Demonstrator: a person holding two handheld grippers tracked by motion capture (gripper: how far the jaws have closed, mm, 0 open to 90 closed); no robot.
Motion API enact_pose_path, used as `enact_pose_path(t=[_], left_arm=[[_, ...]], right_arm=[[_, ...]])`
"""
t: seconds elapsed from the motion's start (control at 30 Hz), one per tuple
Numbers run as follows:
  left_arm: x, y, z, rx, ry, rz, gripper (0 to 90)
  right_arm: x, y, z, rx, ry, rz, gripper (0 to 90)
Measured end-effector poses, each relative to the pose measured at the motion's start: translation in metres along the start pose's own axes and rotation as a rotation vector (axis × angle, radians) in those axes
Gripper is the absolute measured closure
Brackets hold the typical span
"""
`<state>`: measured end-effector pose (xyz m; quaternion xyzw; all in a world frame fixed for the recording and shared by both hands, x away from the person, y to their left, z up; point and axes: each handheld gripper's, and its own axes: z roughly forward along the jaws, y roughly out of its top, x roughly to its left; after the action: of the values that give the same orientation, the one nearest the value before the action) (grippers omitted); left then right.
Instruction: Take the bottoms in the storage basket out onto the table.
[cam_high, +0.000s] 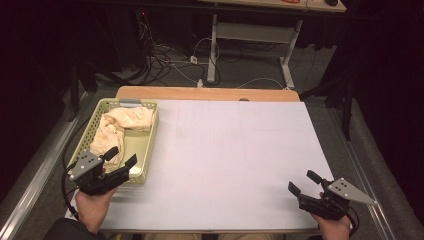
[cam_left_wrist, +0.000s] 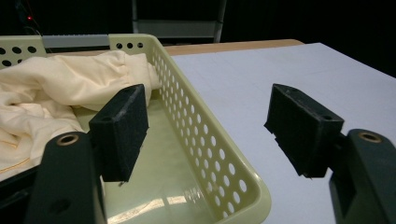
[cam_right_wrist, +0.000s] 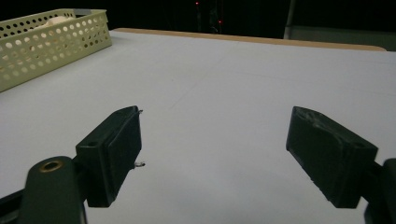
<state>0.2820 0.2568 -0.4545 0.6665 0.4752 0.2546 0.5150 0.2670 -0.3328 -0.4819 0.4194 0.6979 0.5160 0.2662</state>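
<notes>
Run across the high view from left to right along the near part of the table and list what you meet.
Left gripper, jaws open over the near end of the basket → bare white table sheet → right gripper, jaws open above the sheet.

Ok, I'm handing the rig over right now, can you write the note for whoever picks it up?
Left tool: open, empty, jaws straddling the near right corner of the green basket.
Right tool: open, empty, over the white mat at its near right.
Cream cloth: bunched inside the basket, not gripped.
Done: nothing lifted out so far.
Left: probably grasp the cloth and bring it onto the mat.
</notes>
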Motion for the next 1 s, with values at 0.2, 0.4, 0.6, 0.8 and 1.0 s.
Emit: enact_pose_path(t=[0.2,0.4,0.6,0.8,1.0], left_arm=[[0.0,0.002,0.002,-0.002,-0.004,-0.002,27.8],[0.0,0.004,0.006,0.001,-0.01,0.0,28.0],[0.0,0.006,0.009,0.0,-0.016,0.002,28.0],[0.0,0.008,0.011,-0.002,-0.021,-0.003,28.0],[0.0,0.012,0.01,-0.013,-0.007,-0.006,27.6]], right_arm=[[0.0,0.0,0.0,0.002,0.002,-0.001,18.5],[0.0,0.0,0.001,0.007,0.005,-0.002,18.5],[0.001,0.0,0.001,0.008,0.004,-0.003,18.6],[0.001,0.0,0.001,0.008,0.004,-0.002,18.6],[0.0,0.0,0.001,0.012,0.007,0.001,18.6]])
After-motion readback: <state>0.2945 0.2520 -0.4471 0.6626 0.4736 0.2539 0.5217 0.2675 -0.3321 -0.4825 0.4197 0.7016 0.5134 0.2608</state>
